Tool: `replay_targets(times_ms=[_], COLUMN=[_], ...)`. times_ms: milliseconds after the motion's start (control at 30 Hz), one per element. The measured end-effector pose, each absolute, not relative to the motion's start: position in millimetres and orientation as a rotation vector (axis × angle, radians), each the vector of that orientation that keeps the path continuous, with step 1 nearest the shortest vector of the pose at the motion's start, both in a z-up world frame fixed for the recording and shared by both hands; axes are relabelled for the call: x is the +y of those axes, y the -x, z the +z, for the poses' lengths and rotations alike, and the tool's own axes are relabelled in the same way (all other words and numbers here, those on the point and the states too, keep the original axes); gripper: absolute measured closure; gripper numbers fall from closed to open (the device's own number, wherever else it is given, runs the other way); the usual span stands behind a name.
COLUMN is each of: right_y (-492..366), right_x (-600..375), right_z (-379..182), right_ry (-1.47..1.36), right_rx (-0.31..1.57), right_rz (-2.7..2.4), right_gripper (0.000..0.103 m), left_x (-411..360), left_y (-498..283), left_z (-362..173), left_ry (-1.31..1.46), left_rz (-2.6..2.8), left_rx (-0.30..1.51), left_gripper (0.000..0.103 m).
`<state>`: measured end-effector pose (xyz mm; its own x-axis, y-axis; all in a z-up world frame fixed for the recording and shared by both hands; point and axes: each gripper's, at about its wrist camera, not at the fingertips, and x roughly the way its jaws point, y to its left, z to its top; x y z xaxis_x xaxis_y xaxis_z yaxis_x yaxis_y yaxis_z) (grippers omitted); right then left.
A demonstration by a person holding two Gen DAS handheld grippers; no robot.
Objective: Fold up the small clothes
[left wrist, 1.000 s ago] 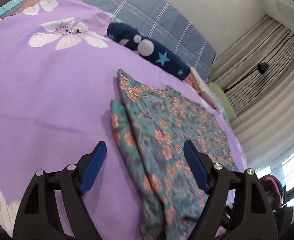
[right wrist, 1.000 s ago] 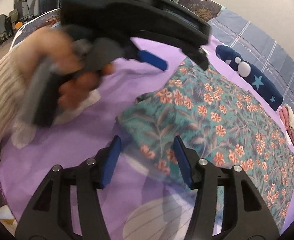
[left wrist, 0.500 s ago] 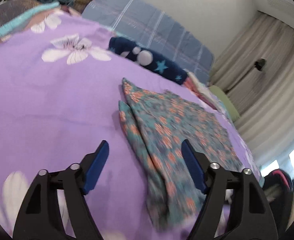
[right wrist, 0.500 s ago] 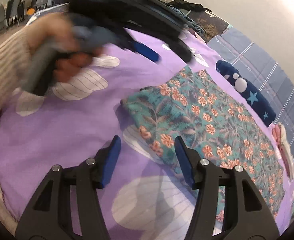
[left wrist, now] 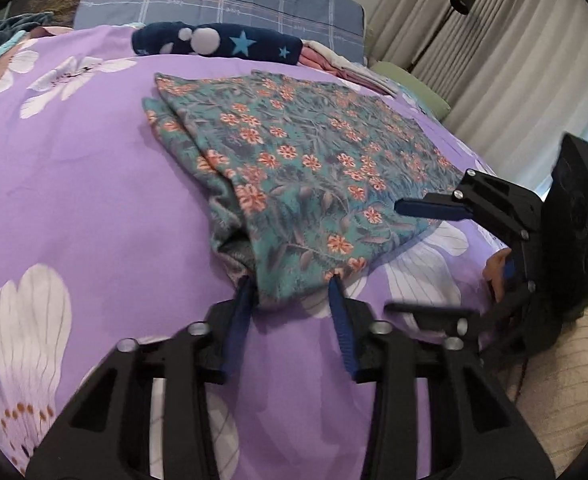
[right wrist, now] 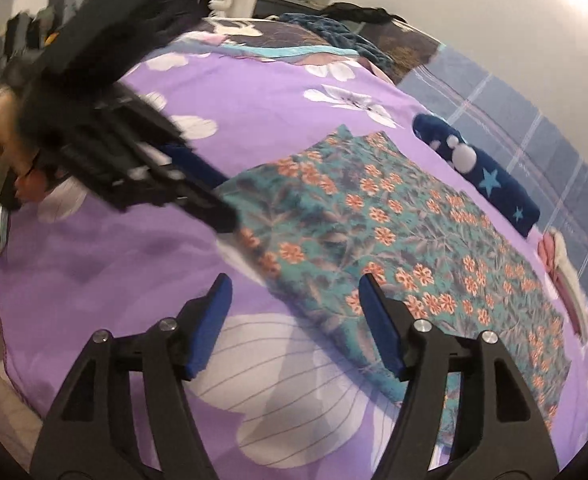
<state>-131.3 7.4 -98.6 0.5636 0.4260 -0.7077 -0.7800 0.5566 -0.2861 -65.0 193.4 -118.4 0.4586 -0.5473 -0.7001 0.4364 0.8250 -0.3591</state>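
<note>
Teal floral-print garment [left wrist: 294, 168] spread flat across purple flower-patterned bedsheet [left wrist: 73, 200], near corner bunched and slightly lifted. Left gripper [left wrist: 291, 286] at that near corner, blue pads narrowed around the fabric edge after just closing, cloth between them; firm pinch not certain. Right gripper [right wrist: 294, 288] hovering over the garment's near edge, jaws just widened and standing apart, nothing held. Seen from the left wrist, right gripper [left wrist: 426, 256] poised beside the adjacent corner. Rolled navy cloth with stars and white dots [left wrist: 213, 42] beyond the far edge, apart from the garment. Broad bare sheet left of the garment, open for movement.
</note>
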Motion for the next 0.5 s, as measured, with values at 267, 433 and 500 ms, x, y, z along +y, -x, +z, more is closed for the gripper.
replay_targets(times_ms=[267, 433, 500], right_y=[145, 139, 132], right_x=[50, 79, 81], right_z=[-112, -120, -121], right_ry=[0.847, 0.923, 0.918], right_rx=[0.498, 0.403, 0.426], right_rz=[0.728, 0.634, 0.628], right_gripper=[0.034, 0.059, 0.099], left_x=[200, 200, 210], left_y=[69, 69, 72], left_z=[-84, -77, -71], left_ry=[0.188, 0.174, 0.197], left_rz=[-0.620, -0.614, -0.602], left_rx=[0.824, 0.810, 0.764], left_gripper=[0.095, 0.096, 0.096])
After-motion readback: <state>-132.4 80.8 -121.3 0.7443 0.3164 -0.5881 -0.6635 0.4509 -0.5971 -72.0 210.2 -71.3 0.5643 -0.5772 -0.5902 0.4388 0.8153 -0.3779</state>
